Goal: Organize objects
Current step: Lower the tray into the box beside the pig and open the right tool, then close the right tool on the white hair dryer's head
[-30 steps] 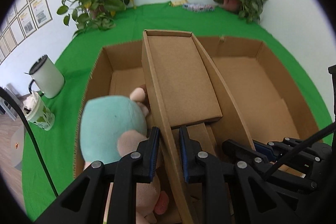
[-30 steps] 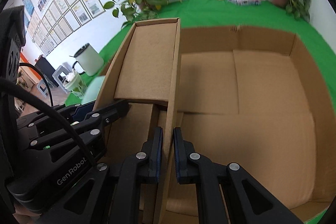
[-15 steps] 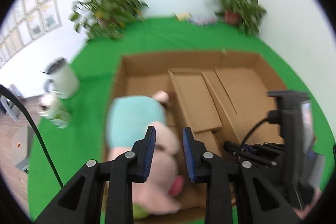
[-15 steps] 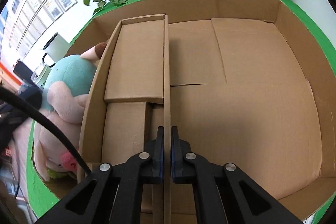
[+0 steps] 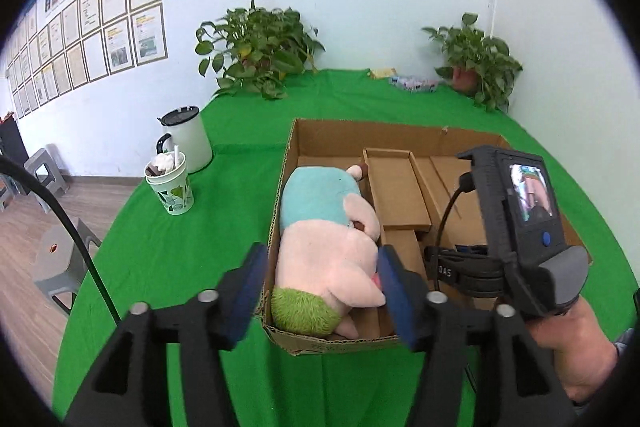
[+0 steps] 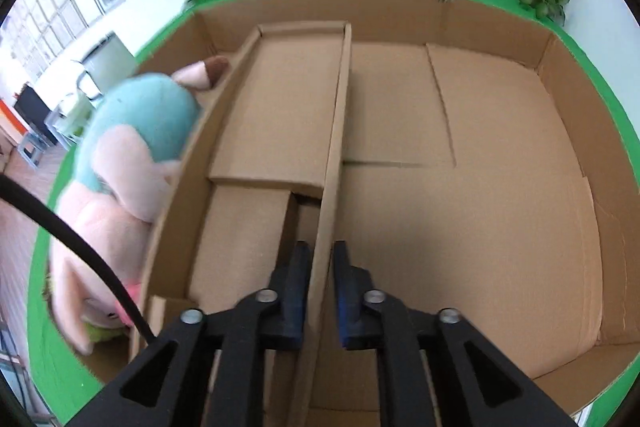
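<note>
A plush toy [image 5: 324, 239], teal, pink and green, lies in the left strip of the open cardboard box [image 5: 360, 131]. A cardboard insert [image 5: 394, 183] sits beside it in the box. My left gripper [image 5: 320, 291] hangs above the box's near edge, drawn back, its jaws opening wide with nothing gripped. My right gripper [image 6: 320, 291] points down into the box [image 6: 500, 23] and straddles the insert's right wall [image 6: 336, 131]. Its jaws are opening and the pads stand just off the cardboard. The plush toy [image 6: 132, 147] shows at the left.
The box rests on a green-clothed table [image 5: 180, 259]. To its left stand a white lidded jug [image 5: 188, 139] and a paper cup [image 5: 170, 187]. Two potted plants [image 5: 256, 51] [image 5: 476, 67] and small packets [image 5: 412, 83] line the back edge. A grey stool [image 5: 60, 259] stands on the floor.
The left gripper let go of the insert's left wall, backed away from the box and opened. The insert sank flat into the box. The right gripper's jaws parted slightly around the right wall.
</note>
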Available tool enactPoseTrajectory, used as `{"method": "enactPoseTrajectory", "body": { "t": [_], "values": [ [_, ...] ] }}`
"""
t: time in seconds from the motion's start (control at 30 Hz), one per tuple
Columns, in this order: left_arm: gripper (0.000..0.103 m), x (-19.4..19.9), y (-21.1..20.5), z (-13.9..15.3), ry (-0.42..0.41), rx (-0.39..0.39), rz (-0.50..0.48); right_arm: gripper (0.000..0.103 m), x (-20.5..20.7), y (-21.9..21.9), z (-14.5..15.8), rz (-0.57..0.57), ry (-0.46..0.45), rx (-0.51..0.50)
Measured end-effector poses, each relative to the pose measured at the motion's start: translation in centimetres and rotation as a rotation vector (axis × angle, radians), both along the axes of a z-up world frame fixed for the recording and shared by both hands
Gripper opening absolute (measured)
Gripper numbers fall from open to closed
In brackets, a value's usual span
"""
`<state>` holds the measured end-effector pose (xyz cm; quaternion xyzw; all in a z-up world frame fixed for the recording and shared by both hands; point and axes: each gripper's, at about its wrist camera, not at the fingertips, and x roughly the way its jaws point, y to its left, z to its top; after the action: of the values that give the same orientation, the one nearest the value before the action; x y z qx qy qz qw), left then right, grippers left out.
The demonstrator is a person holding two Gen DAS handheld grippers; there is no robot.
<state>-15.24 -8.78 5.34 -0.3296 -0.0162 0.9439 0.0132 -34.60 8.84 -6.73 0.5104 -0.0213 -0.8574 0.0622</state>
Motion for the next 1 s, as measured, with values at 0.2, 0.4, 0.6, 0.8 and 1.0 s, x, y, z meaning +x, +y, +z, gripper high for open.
{"method": "enactPoseTrajectory", "body": {
  "t": [0.2, 0.4, 0.6, 0.8, 1.0],
  "values": [
    [0.082, 2.3, 0.8, 1.1, 0.134, 0.003, 0.054, 0.097, 6.1, 2.9, 5.7, 0.081, 0.248, -0.009],
    [0.082, 3.2, 3.4, 2.2, 0.171, -0.037, 0.009, 0.103, 13.6, 7.4, 8.0, 0.011, 0.310, -0.008],
    [0.082, 5.1, 7.0, 2.7, 0.183, -0.099, -0.024, 0.102, 20.1, 10.4, 9.3, -0.031, 0.312, 0.033],
    [0.082, 7.3, 8.3, 2.9, 0.189, -0.072, -0.029, 0.102, 23.9, 11.9, 10.4, -0.035, 0.364, 0.072],
    [0.081, 7.8, 8.7, 1.9, 0.156, -0.054, -0.030, 0.102, 25.0, 11.9, 10.8, -0.018, 0.385, 0.078]
  ]
}}
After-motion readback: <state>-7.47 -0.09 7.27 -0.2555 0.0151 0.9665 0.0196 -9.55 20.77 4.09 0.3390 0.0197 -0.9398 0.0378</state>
